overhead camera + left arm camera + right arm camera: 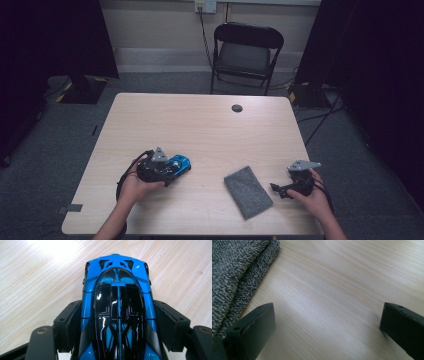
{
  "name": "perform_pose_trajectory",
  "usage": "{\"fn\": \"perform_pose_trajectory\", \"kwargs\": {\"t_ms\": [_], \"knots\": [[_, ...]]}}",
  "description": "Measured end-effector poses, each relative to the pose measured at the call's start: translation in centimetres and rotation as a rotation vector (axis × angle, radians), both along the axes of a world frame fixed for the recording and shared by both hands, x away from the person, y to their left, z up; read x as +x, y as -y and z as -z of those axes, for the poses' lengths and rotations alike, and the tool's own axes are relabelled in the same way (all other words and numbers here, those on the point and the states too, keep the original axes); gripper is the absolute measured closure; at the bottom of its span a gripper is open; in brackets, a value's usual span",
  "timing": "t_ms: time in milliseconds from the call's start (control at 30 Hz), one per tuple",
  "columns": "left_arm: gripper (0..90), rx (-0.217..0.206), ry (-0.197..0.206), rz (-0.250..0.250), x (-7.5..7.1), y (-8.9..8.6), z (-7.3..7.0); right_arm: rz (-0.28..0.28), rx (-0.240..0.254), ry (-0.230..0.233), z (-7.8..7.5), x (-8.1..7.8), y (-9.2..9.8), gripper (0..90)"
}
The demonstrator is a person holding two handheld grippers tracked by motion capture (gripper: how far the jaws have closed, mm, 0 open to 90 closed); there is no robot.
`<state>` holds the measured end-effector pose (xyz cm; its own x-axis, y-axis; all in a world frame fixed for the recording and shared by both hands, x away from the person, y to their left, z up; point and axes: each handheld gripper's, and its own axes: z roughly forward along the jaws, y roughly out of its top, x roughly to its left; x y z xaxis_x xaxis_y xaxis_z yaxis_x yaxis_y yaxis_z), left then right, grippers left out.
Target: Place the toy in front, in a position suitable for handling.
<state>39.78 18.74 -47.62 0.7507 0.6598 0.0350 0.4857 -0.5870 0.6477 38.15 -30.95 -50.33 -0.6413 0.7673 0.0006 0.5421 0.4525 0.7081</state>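
Observation:
A blue and black toy car (180, 164) (117, 290) rests on the light wooden table (200, 125), near the front left. My left gripper (172, 169) (117, 315) reaches over it from behind, its black pads lying against both flanks of the car. A folded grey cloth (247, 191) (234, 272) lies at the front right. Just right of the cloth, my right gripper (278, 189) (327, 317) is held low over bare wood with its jaws wide apart and nothing between them; the cloth's edge lies beside its left jaw.
A round cable hole (237, 108) sits in the table's far side. A black folding chair (247, 50) stands behind the table. Dark curtains hang at both sides, and cables run across the grey carpet at the right.

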Motion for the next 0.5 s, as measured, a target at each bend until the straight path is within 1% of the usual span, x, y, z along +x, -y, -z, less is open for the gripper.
{"fn": "perform_pose_trajectory", "kwargs": {"t_ms": [33,67,200,233,400,500], "knots": [[27.7,0.000,-0.003,-0.004,0.0,0.0,-0.1,0.000,0.000,0.000,0.0,0.0,0.0,0.0],[27.7,-0.005,0.011,-0.006,-0.1,0.0,-0.4,0.000,0.000,0.000,0.0,0.0,0.0,0.0],[27.7,-0.021,0.022,-0.010,-0.1,0.0,-0.8,0.000,0.000,0.000,0.0,0.0,0.0,0.0],[27.7,-0.025,0.028,-0.019,-0.2,0.0,-0.9,0.000,0.000,0.000,0.0,0.0,0.0,0.0],[27.7,-0.017,0.025,-0.024,-0.1,0.0,-1.3,-0.001,0.000,0.001,0.0,0.0,0.0,0.0],[27.7,-0.024,0.031,-0.032,0.0,0.0,-1.4,-0.002,0.000,0.000,0.0,0.0,0.0,0.0]]}}
